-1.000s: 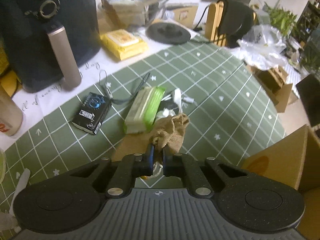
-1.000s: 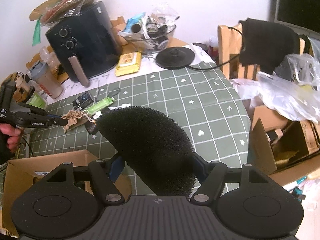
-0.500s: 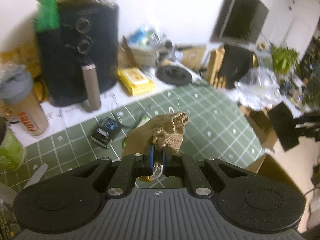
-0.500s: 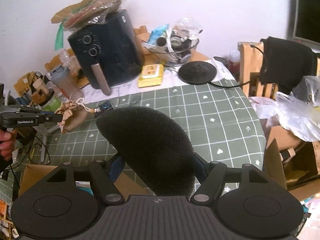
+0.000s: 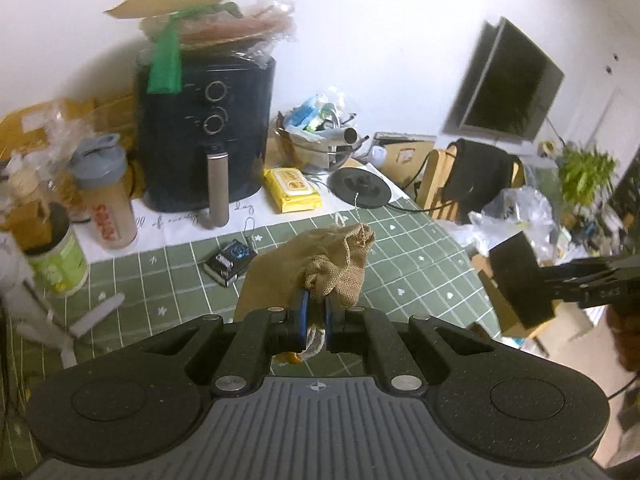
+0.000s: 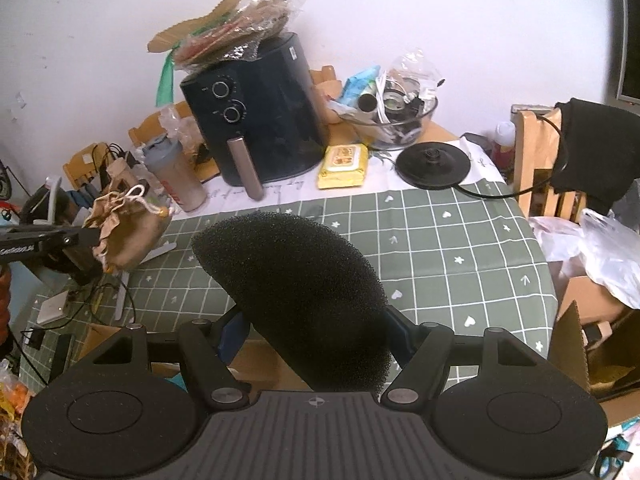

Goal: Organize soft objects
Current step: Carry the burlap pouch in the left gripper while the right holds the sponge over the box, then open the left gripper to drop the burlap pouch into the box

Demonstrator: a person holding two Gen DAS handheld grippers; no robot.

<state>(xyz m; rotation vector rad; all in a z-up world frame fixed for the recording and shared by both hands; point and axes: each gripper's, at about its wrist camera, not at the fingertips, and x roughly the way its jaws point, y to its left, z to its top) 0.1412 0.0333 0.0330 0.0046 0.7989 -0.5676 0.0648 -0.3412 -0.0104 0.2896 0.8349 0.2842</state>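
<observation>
Left tongs (image 5: 316,312): clenched on the gathered neck of a burlap pouch (image 5: 340,264), which is lifted clear of the bench; its white drawstring hangs below the jaws
Right tongs (image 6: 312,328): jaws set wide, gripping a black foam sponge (image 6: 296,288) between them, held above the bench's near edge
Seen across: in the right view the pouch (image 6: 128,236) dangles at the far left from the left tongs; in the left view the sponge (image 5: 520,280) sits at the right, off past the bench's edge
Below the tongs: open cardboard box (image 6: 260,364), just under the sponge
Bench (image 6: 460,248): green checked cloth with white marks, white cloth at the far end
Mid bench: small black packet (image 5: 230,260) lying flat, apart from the pouch
Far end: black air fryer (image 5: 204,132) with two dials, yellow wipes pack (image 5: 292,190) beside it, black round kettle base (image 5: 362,190), glass bowl of clutter (image 6: 394,120)
Left of fryer: shaker bottle (image 5: 106,196) with grey lid, upright
</observation>
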